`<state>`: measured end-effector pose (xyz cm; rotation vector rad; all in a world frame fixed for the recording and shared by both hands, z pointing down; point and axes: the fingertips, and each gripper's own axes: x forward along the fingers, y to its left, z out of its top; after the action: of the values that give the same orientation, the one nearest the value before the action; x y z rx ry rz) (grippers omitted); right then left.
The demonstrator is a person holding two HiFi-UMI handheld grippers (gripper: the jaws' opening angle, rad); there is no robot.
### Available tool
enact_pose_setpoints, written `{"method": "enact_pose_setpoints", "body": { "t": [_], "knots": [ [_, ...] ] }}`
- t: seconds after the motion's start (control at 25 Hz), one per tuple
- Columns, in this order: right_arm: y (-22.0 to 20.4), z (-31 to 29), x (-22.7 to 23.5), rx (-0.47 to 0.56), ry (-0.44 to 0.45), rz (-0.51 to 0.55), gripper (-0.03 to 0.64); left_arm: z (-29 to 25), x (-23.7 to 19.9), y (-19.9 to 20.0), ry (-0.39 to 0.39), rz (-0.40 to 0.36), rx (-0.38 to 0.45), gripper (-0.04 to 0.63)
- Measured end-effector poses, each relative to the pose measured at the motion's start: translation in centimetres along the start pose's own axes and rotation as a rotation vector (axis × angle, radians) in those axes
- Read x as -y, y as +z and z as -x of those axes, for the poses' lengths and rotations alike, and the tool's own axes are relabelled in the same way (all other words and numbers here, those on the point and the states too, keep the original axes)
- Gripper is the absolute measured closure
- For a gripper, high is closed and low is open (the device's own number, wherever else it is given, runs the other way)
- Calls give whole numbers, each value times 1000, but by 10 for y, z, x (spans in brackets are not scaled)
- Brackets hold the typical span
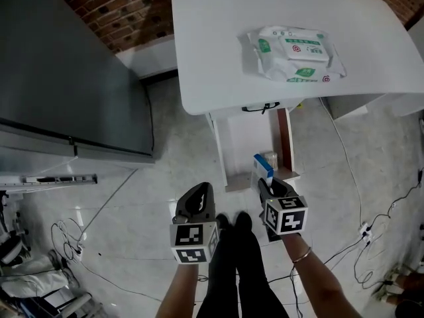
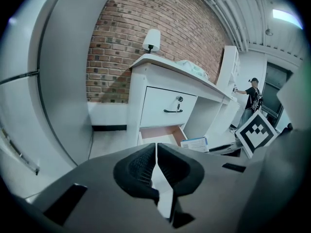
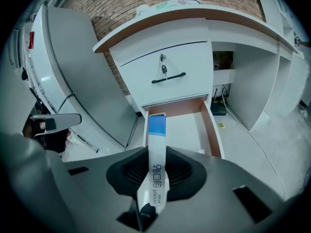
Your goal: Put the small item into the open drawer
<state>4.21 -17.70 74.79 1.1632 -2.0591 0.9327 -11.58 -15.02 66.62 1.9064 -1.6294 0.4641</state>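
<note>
A small white box with a blue end (image 3: 156, 149) stands upright between the pads of my right gripper (image 3: 156, 155), which is shut on it. Its blue end points at the open lower drawer (image 3: 210, 127) of the white desk, just short of the drawer's front. In the head view the box (image 1: 263, 166) sticks out ahead of the right gripper (image 1: 269, 184), above the drawer (image 1: 283, 172). My left gripper (image 1: 201, 193) hangs to its left over the floor, jaws shut and empty (image 2: 156, 152). The left gripper view also shows the box (image 2: 195, 143) beside the drawer (image 2: 160, 132).
The upper drawer (image 3: 165, 76) is closed, with a handle and key. A pack of wipes (image 1: 295, 53) lies on the desk top (image 1: 218, 58). A tall grey cabinet (image 1: 66, 78) stands at left. Cables (image 1: 69, 237) trail on the floor. A person (image 2: 251, 98) stands far off.
</note>
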Motion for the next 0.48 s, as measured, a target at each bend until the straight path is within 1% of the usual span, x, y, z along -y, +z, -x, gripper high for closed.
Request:
{"method": "enact_pose_setpoints", "body": {
  "t": [0.2, 0.4, 0.48],
  "knots": [
    [-12, -29, 3, -27, -6, 20, 529, -17, -7, -13, 2, 9, -11, 566],
    [-14, -57, 6, -53, -29, 43, 529, -32, -16, -19, 9, 0, 5, 566],
    [-16, -67, 6, -64, -34, 44, 529, -36, -20, -22, 14, 9, 4, 566]
  ]
}}
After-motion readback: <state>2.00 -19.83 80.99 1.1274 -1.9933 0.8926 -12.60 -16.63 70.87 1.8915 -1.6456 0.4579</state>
